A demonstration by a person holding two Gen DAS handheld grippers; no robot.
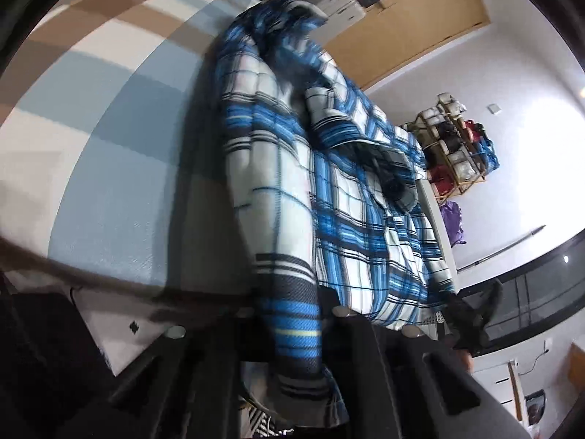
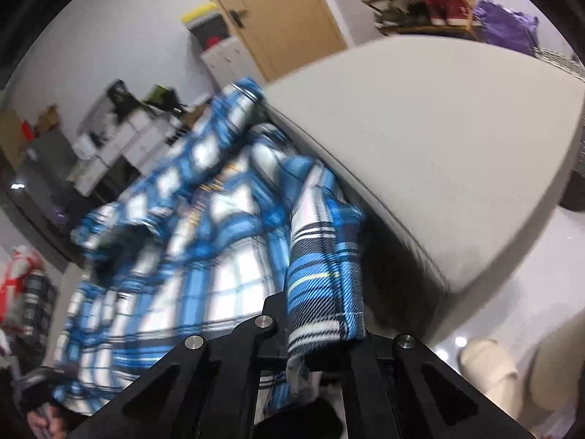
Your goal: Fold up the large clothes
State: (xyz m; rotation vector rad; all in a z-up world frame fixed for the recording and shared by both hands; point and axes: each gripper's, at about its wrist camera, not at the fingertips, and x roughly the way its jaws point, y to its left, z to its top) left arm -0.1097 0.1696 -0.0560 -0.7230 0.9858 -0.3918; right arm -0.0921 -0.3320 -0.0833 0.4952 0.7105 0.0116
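Pinching the blue plaid shirt (image 1: 292,168) at six o'clock, both the left gripper (image 1: 289,314) and right gripper (image 2: 321,314) clamp fingers on its fabric, stretched over the striped bed (image 1: 120,139).

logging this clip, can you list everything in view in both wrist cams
plaid shirt: one, blue, white and black, stretched out over the bed and held up between the two grippers
bed cover: one, pale blue, beige and white blocks, under the shirt in the left wrist view
mattress: one, light grey, right of the shirt in the right wrist view
door: one, light wood, in the back wall
shoe rack: one, wooden, with shoes, against the white wall
purple bag: one, beside the shoe rack
white boxes: several, stacked near the door
left gripper: one, black, shut on the shirt
right gripper: one, black, shut on the shirt
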